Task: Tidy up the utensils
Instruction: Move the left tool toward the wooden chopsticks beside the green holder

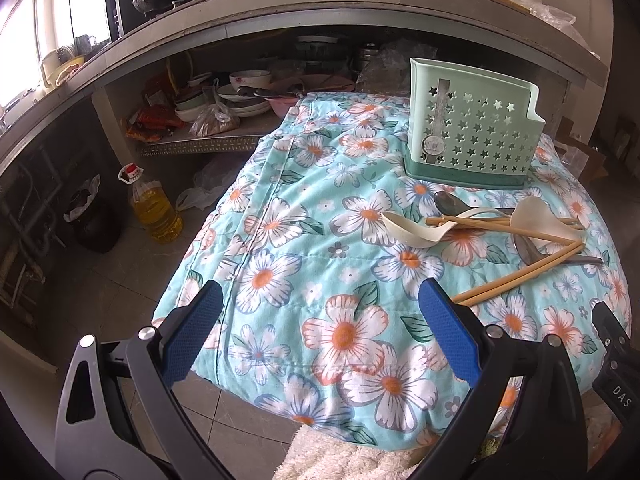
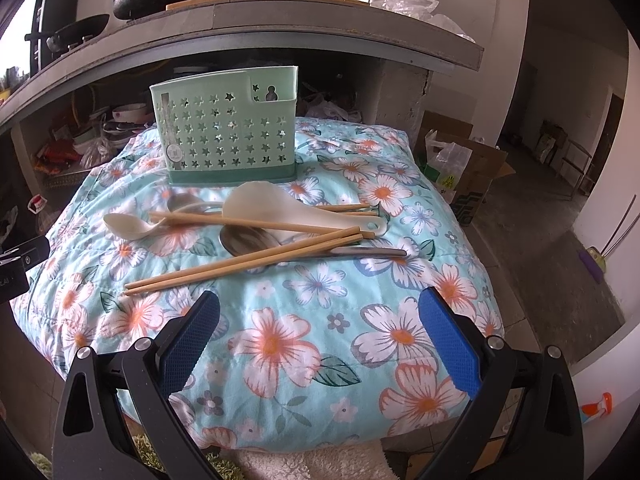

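floral quilt (image 2: 280, 344) ahead: chopsticks (image 2: 240, 262) lie crosswise, nearer our right hand-held gripper (image 2: 320, 344); both grippers gape empty, left hand-held gripper (image 1: 320, 340) included.

soft daylight, blown-out window (image 1: 24, 40) at left, strong fisheye bending, dark corners

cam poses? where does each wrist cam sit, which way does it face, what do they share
Left wrist: on the left gripper, low at the near left of the floral cloth, facing forward and rightward to the green caddy; its blue-padded fingers show, open, plus part of the right gripper at the right edge.
Right wrist: on the right gripper, near edge, facing the caddy head-on; open fingers show, left gripper at the left edge.
Shared: caddy, chopsticks, white spoon, rice paddle, counter.
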Motion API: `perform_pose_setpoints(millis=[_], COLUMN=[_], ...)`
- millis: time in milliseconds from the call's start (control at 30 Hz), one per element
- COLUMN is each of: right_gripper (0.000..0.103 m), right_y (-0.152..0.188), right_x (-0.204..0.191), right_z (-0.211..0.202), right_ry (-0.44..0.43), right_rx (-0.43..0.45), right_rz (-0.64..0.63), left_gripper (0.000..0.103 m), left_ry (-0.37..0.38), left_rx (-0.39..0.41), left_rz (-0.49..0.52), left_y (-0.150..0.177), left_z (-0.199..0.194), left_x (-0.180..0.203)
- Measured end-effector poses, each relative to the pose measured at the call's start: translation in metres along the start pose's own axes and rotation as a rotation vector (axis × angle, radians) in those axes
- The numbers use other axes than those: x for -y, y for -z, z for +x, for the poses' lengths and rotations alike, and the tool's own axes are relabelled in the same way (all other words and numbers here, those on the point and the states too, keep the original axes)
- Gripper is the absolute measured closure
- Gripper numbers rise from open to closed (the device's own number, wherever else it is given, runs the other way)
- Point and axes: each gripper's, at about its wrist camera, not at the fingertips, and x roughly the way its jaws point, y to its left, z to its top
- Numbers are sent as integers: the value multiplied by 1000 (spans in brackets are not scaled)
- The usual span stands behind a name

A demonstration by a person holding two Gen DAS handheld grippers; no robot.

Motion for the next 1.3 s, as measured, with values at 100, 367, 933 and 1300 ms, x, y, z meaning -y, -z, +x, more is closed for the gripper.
perform_pose_setpoints(millis=[100,367,933,1300], right_gripper=[6,6,6,6], right_y=[1,6,25,28], right_x=[-1,-15,-32,-28], right_z=[3,28,73,72], right_ry=[-5,-50,-154,-180], right_rx=[-9,-70,-131,-122], right_rz=[-2,-34,-47,-44], left_gripper=[8,8,8,7], left_ry=[1,-14,56,51], left_rx=[-27,-117,-174,-186], left_rz=[-6,35,36,47], left_y=[3,13,25,23], left_z=[10,55,87,89], left_x=[1,8,2,5])
